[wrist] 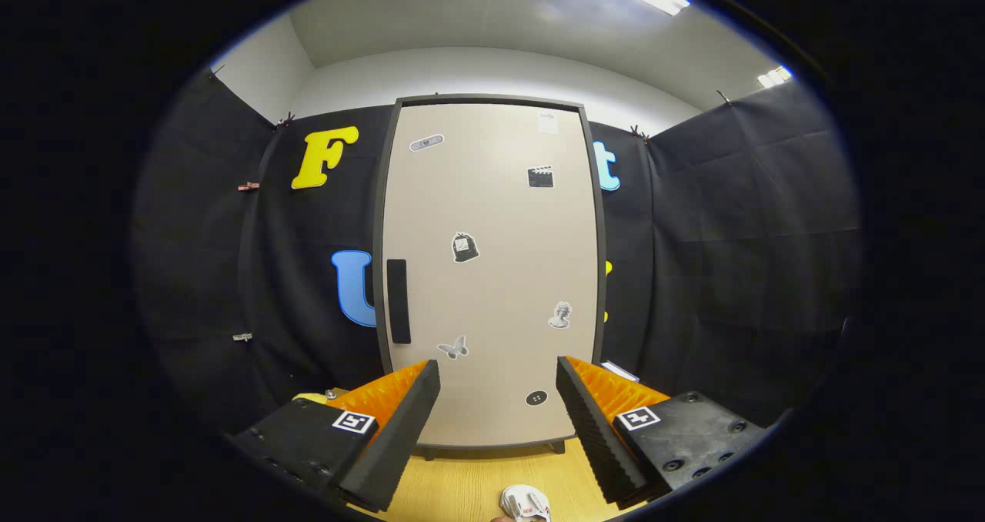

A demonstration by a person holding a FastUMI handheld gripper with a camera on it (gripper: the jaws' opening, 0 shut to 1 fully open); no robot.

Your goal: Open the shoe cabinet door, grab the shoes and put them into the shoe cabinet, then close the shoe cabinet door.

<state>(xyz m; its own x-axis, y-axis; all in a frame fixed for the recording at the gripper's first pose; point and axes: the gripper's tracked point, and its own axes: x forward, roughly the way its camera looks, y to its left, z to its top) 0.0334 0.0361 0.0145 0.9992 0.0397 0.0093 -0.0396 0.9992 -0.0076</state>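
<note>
A tall beige shoe cabinet (492, 276) with a dark frame stands straight ahead on a wooden table, its door shut. A black vertical handle (398, 301) sits on the door's left side, and several small stickers dot the door. My gripper (498, 372) is open, its fingers spread wide with nothing between them, and it points at the lower part of the door from a short distance. A white shoe (526, 503) with red marks lies on the table below and between the fingers, partly cut off.
The light wooden table (462, 483) runs from under the fingers to the cabinet's feet. Black cloth walls close in behind and on both sides of the cabinet. A small flat white thing (619, 370) lies by the cabinet's right foot.
</note>
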